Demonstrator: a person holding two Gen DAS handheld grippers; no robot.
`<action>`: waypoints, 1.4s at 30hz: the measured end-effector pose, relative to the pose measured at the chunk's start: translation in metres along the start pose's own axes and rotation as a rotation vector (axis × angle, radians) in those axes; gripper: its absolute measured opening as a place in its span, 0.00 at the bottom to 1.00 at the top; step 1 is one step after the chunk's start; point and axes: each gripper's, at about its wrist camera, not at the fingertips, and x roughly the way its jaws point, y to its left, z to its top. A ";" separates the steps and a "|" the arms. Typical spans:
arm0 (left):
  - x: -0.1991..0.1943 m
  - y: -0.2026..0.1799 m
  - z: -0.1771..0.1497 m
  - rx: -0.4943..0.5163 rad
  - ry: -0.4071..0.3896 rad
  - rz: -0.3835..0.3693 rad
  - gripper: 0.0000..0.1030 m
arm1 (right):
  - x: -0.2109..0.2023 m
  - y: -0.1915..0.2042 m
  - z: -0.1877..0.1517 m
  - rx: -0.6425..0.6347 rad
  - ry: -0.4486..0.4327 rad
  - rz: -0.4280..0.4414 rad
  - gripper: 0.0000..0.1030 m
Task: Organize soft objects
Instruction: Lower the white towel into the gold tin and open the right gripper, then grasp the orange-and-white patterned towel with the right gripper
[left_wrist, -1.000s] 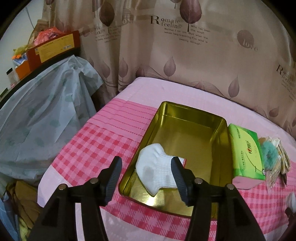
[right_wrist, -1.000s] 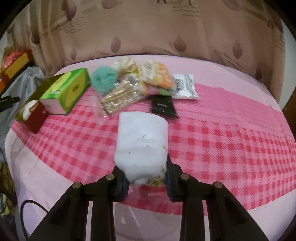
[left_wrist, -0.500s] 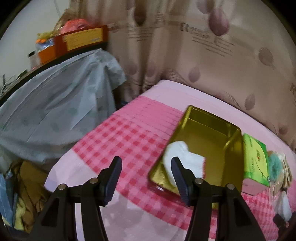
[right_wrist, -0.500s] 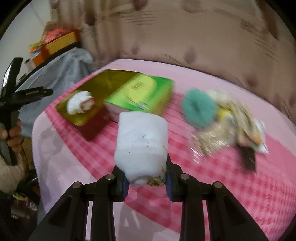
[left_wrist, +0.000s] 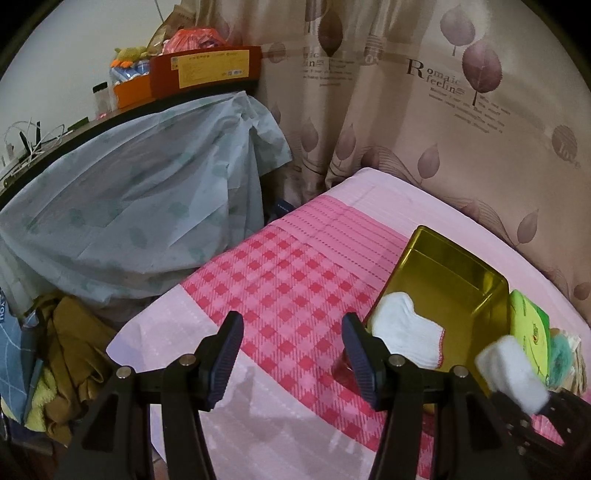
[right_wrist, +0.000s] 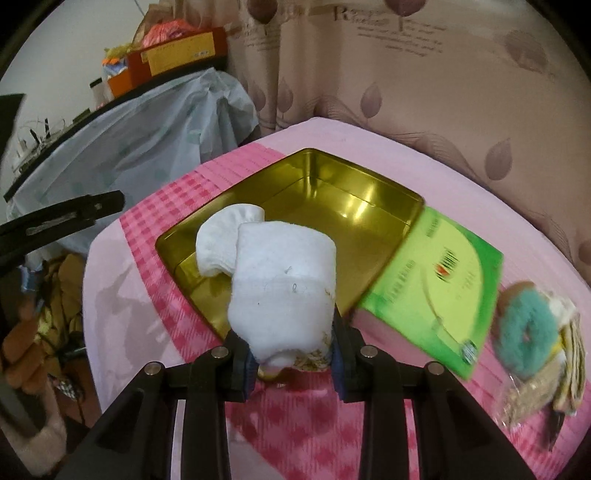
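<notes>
Where the left wrist view looked down along its own fingers, the left gripper (left_wrist: 291, 354) stood wide apart with nothing between its pads; only the pink checked cloth (left_wrist: 280, 280) lay below the gap. To the right of that gap sat the gold tin (left_wrist: 461, 266), open and resting on the cloth, with a white sock (left_wrist: 406, 332) lying flat in its near corner. The right-hand finger (left_wrist: 360, 354) overlapped the tin's near edge in the picture; contact could not be confirmed. A green tissue pack (left_wrist: 528, 328) stood just beside the tin's far side. At the lower right edge, a rolled white sock (left_wrist: 511, 373) appeared, blurred, carried on dark gripper hardware.

In the right wrist view, the right gripper (right_wrist: 291, 363) was clenched on the rolled white sock (right_wrist: 284, 284), both pads pressed against its lower end while the roll stood up between them. This roll was over the near rim of the gold tin (right_wrist: 369, 206). Behind it, the white sock (right_wrist: 225, 240) lay inside the tin. The green tissue pack (right_wrist: 436, 280) touched the tin's right wall. A teal fluffy ring (right_wrist: 524, 332) lay on a pile of packets to the right, blurred. The left gripper's dark arm (right_wrist: 62, 221) showed at the left edge.
</notes>
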 end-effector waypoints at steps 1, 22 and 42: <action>0.001 0.002 0.000 -0.009 0.003 0.002 0.55 | 0.007 0.003 0.003 -0.011 0.006 -0.008 0.28; 0.007 0.005 0.001 -0.033 0.019 0.002 0.55 | 0.039 0.005 0.016 0.017 0.010 -0.027 0.63; 0.002 -0.009 -0.003 0.032 -0.007 0.012 0.55 | -0.085 -0.163 -0.043 0.245 -0.121 -0.273 0.68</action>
